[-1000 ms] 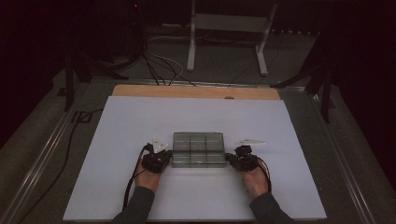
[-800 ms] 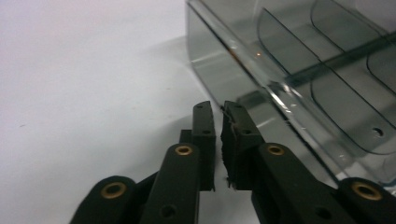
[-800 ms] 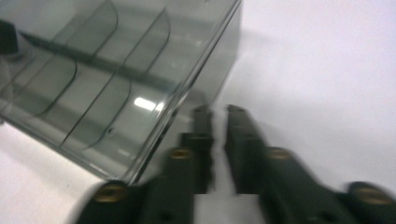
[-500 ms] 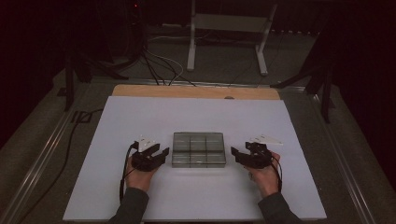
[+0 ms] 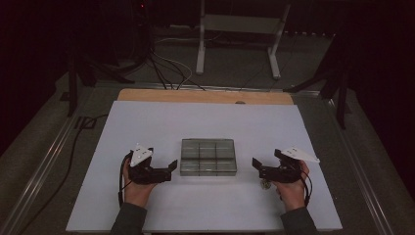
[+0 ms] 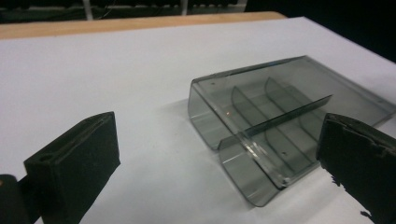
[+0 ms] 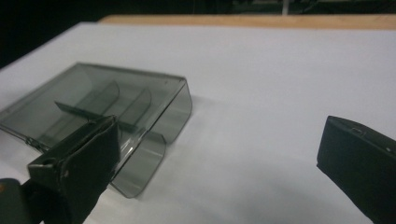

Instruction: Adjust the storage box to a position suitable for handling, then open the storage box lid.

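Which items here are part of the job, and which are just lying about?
In the job: clear compartment box; left gripper and right gripper, both open and apart from the box.
Lying about: metal stand; floor cables; small object by the right hand.

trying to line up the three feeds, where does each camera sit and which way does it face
High view: above the person's side, looking forward and down on the white table; shows forearms, left gripper, right gripper.
Left gripper view: on that gripper, facing the clear divided box between its open jaws.
Right gripper view: likewise, from the box's other end.
Shared: the box.
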Motion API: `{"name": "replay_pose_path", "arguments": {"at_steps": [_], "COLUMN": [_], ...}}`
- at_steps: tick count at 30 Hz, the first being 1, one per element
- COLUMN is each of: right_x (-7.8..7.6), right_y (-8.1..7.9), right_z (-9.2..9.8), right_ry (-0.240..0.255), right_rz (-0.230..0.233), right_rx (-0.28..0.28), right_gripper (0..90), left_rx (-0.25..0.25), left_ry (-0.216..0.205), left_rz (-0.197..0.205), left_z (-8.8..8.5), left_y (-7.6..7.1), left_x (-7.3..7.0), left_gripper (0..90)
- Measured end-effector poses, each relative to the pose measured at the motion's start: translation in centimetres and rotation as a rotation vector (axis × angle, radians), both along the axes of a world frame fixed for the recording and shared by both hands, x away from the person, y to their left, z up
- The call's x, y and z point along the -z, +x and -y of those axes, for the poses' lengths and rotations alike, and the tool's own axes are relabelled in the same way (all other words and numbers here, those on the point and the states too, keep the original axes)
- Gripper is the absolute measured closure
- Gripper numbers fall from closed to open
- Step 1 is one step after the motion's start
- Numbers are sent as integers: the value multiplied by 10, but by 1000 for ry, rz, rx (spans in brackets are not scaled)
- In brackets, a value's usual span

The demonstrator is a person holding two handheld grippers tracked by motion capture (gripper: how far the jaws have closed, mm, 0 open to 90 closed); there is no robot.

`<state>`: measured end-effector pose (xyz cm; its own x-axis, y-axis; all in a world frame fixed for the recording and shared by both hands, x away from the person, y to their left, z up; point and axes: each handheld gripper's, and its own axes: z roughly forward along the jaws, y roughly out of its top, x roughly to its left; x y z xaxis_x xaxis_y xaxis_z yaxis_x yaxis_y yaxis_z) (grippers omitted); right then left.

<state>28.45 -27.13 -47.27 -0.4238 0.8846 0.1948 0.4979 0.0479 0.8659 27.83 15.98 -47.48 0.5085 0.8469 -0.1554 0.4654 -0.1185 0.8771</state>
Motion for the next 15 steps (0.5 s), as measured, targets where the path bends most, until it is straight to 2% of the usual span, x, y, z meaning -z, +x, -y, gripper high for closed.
{"name": "replay_pose_path", "arguments": {"at_steps": [3,6,15], "right_x": [1,0,-1], "right_y": [-3,-4,-6], "right_z": [4,10,8], "right_ry": [11,31,20], "right_rz": [15,31,52], "right_rx": [10,29,28], "right_gripper": [0,1,1], "left_rx": [6,34,85], "left_ry": [3,4,-14], "left_rz": [11,18,20], "left_z": [0,3,5], "left_y": [-2,-6,-17], "left_x": [-2,-4,-9], "left_gripper": [12,12,25]}}
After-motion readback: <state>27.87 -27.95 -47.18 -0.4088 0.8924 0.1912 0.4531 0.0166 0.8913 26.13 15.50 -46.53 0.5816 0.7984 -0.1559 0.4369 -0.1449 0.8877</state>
